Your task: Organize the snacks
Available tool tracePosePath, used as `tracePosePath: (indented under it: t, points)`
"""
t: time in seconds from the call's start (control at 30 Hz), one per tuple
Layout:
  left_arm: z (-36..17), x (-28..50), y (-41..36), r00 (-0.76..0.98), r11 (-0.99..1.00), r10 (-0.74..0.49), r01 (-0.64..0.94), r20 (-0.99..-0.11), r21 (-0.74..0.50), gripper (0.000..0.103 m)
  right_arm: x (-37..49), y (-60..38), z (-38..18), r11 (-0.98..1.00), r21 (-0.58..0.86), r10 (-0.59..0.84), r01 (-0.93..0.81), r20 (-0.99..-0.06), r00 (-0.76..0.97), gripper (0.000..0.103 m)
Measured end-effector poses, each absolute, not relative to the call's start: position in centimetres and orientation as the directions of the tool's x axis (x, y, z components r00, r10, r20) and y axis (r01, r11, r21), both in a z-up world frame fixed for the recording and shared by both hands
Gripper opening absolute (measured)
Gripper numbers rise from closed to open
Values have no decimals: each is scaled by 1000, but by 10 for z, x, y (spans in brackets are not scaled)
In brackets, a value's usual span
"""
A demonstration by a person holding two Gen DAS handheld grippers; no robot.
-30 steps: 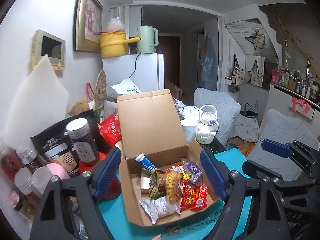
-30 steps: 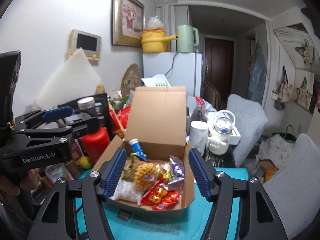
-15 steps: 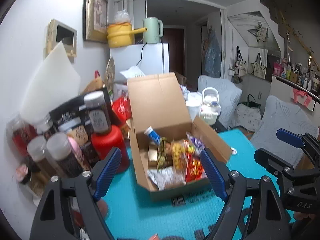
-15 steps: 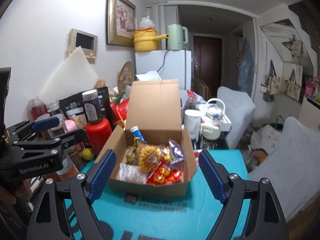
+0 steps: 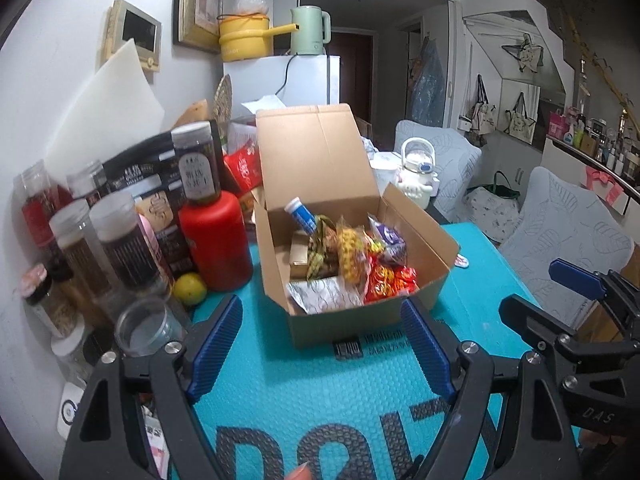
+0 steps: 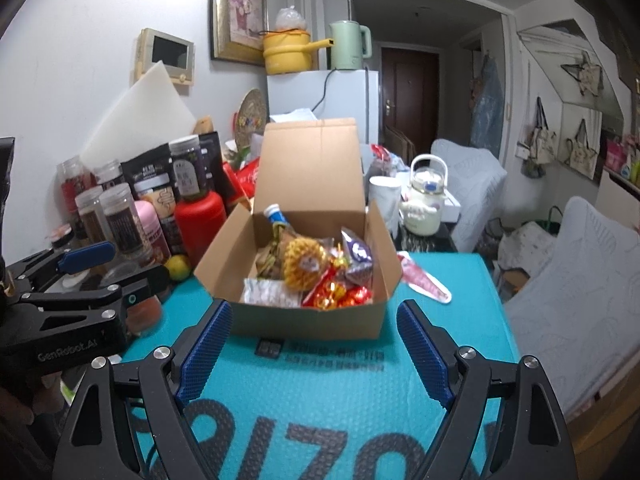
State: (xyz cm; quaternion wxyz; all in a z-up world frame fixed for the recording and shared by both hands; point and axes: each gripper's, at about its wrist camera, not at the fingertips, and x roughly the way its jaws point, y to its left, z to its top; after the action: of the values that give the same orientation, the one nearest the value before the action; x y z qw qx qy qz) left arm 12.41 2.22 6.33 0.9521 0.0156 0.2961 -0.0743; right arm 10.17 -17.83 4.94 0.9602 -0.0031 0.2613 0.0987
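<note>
The teal mat [image 6: 328, 376] on the tabletop runs off the bottom edge in both wrist views, its large dark lettering cut off. Small print near the cardboard box [image 6: 304, 320] is too blurred to read. The box's front wall hides the lower parts of the snack packets [image 6: 336, 292] inside. Labels on the jars [image 5: 120, 240] at left are smeared. A fingertip [image 5: 300, 472] is clipped by the bottom edge in the left view.

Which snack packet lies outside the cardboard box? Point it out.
The red-and-white packet lying flat on the teal mat, right of the cardboard box; all the others sit inside it.
</note>
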Motion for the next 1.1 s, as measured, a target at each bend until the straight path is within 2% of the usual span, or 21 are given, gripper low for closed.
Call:
tracePosePath:
  t: [0.63, 1.1]
  points:
    - [51, 123, 13, 783, 985, -145, 174, -605, -11, 82, 111, -186, 33, 979, 74, 197, -188, -548, 813, 85]
    - [45, 129, 12, 762, 983, -157, 184, -628, -23, 82, 111, -192, 31, 980, 74, 194, -184, -548, 813, 85]
